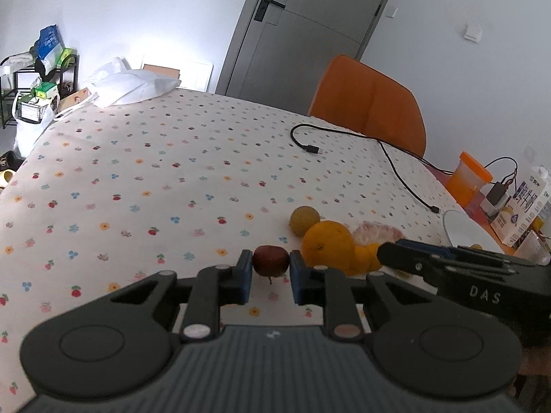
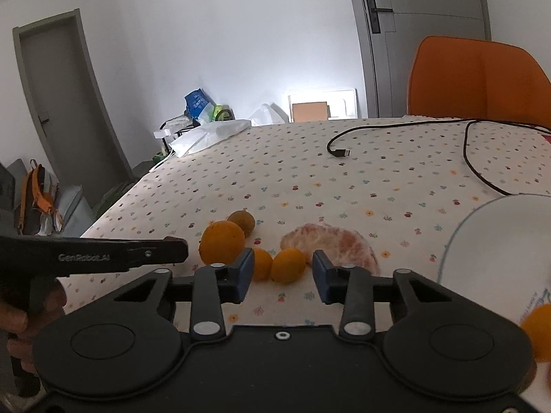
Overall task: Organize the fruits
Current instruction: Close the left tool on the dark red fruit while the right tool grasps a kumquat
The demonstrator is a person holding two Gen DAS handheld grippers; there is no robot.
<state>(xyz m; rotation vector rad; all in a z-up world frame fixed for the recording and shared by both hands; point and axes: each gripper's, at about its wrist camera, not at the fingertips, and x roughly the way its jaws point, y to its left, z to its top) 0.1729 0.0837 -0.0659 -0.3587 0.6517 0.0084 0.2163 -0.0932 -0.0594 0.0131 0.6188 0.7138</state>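
**Left holds the apple; right lined up on the small orange**

Your left gripper (image 1: 271,270) is pinching a small dark-red apple (image 1: 271,260) between its blue pads (image 1: 245,275), stem hanging down, and it looks lifted just clear of the dotted tablecloth (image 1: 137,179).

Your right gripper (image 2: 280,275) is spread wide and holds nothing. The relation that matters: a small orange (image 2: 288,265) sits dead ahead in the gap between its fingers, slightly toward the left finger. A second small orange (image 2: 260,263) is touching it on the left, partly hidden behind that left pad (crowded, so the pad could nudge it).

Rest of the pile, right wrist view:
- big orange (image 2: 222,243) further left and back
- duller yellow-brown citrus (image 2: 242,222) just behind it
- peeled pomelo segment (image 2: 330,244) behind the right finger, long axis running left-right across your approach

White bowl (image 2: 499,241) is at your right, nearer the right gripper than the left; one orange fruit (image 2: 537,330) shows at its near edge (in or in front of it, I can't tell).

My read: push straight forward and close. The right gripper is the nearer one; bowl is the likely drop.
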